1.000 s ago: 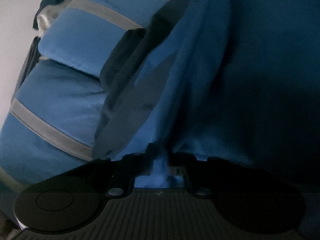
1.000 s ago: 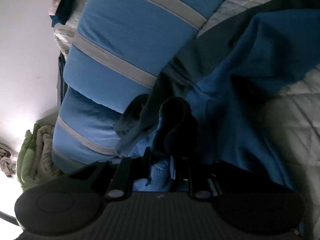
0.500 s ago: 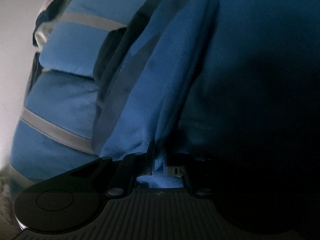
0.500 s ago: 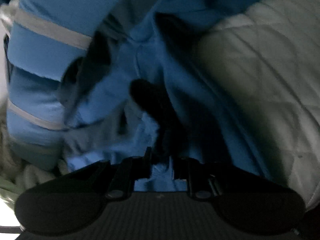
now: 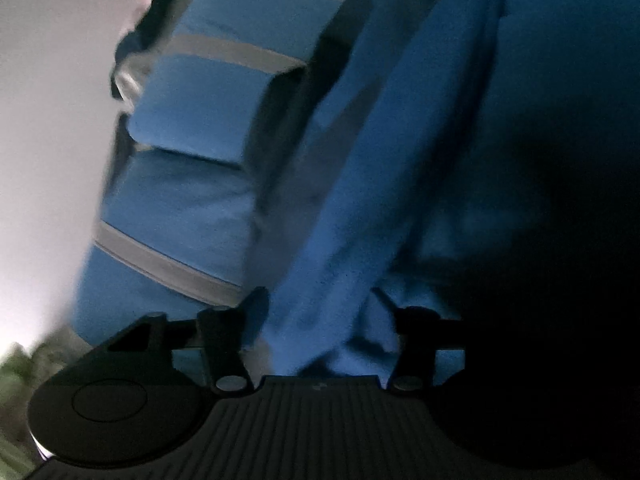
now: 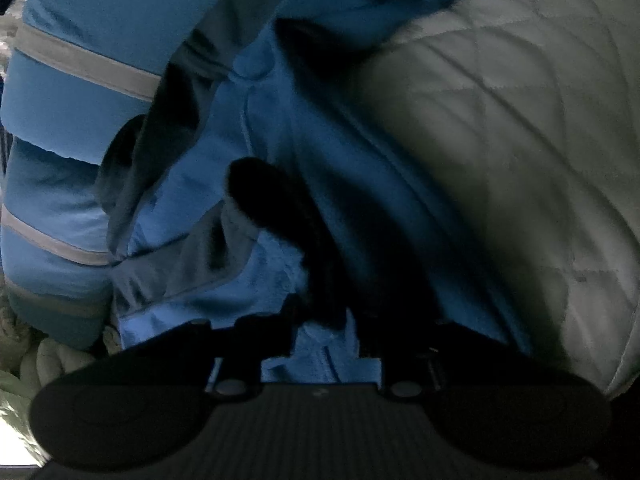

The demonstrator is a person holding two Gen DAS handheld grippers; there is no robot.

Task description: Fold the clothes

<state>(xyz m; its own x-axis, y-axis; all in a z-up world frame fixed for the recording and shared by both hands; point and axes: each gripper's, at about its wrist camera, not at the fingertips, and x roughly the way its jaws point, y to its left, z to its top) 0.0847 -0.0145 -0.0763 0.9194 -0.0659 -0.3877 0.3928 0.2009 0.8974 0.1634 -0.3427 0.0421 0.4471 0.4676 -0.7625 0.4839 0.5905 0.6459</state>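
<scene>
Since a second ago: left gripper has spread its fingers; they were pinched on the cloth, now stand apart with the blue garment draped loose between them. Right gripper has swung so the quilted bedding fills the side away from the striped pillows.

Right gripper: fingers close together, blue fabric bunched between them, seemingly clamped (dim, fingertips mostly buried). Garment runs from both tools up toward the pillows, partly lifted, grey panel showing beside the pillows.

Step in hand, by my reading: mid-fold, carrying or laying an edge. Next calls for the left to regrip a clean edge or clear out without snagging.
</scene>
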